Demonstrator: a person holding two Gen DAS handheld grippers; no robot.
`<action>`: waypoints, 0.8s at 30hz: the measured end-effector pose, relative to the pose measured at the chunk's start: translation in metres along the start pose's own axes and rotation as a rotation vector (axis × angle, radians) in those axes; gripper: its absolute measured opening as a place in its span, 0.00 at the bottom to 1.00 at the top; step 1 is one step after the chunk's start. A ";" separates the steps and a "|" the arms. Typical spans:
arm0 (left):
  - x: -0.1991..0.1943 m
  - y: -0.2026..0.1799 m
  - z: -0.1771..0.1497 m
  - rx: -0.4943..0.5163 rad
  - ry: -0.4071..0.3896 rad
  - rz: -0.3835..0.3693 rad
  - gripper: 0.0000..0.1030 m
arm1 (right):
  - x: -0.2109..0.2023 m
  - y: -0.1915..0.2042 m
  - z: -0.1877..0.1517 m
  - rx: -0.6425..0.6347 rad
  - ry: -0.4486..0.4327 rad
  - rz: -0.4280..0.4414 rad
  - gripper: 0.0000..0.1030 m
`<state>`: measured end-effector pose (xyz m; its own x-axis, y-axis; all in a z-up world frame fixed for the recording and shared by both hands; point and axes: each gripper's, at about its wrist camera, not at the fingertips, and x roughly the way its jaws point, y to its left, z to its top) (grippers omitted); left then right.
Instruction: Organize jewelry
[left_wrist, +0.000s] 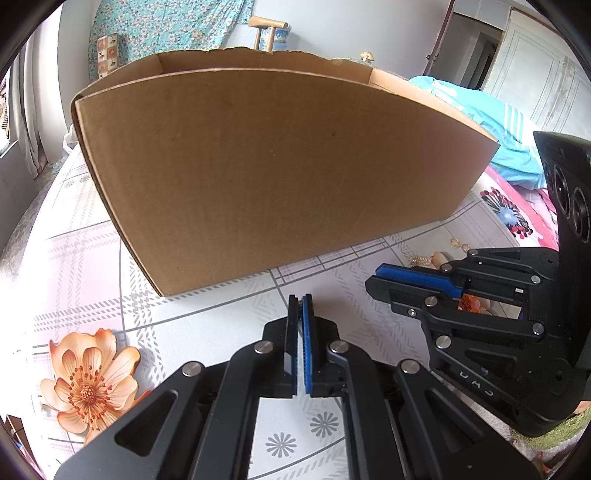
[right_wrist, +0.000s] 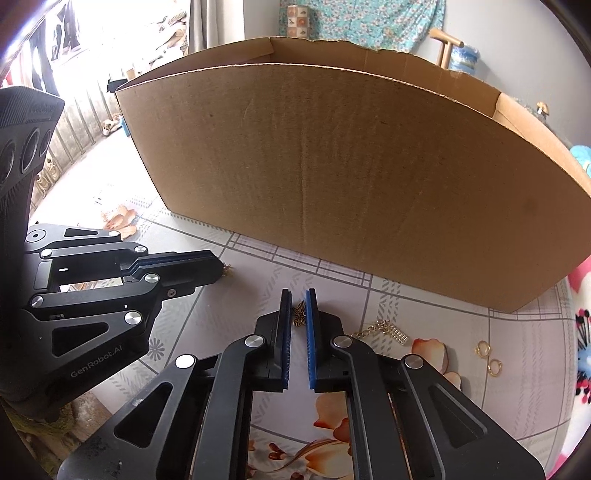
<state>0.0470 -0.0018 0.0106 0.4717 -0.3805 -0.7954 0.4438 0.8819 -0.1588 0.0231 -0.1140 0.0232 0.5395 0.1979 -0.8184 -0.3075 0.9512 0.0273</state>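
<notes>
- The cardboard box (left_wrist: 277, 177) stands open-topped on a flower-printed tablecloth (left_wrist: 221, 317) and fills the upper half of both wrist views.
- The left gripper (left_wrist: 301, 299) points down at the cloth just in front of the box. Its jaws are pressed together on a small gold piece (right_wrist: 226, 271), which hangs from the fingertips at middle left of the right wrist view.
- The right gripper (right_wrist: 298, 293) sits at lower centre of its own view with its jaws drawn in to a narrow slot. A butterfly charm (right_wrist: 300, 314) is caught between the blue pads, its wings touching both.
- A gold chain (right_wrist: 384, 330) with a small barred pendant lies on the cloth just right of that gripper.
- Two gold hoop earrings (right_wrist: 482, 348) lie further right, near each other and apart from the chain.
</notes>
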 end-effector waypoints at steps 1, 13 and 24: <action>0.000 0.000 0.000 0.000 0.000 0.000 0.02 | 0.000 0.000 0.000 0.002 0.000 0.002 0.05; -0.005 0.004 0.001 -0.025 -0.021 -0.030 0.02 | -0.017 -0.027 0.012 0.081 -0.021 0.046 0.05; -0.047 0.000 0.011 -0.025 -0.132 -0.103 0.02 | -0.056 -0.049 0.013 0.132 -0.123 0.092 0.05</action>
<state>0.0328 0.0130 0.0543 0.5215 -0.5015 -0.6903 0.4767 0.8422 -0.2517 0.0180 -0.1690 0.0749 0.6079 0.3048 -0.7332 -0.2585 0.9491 0.1802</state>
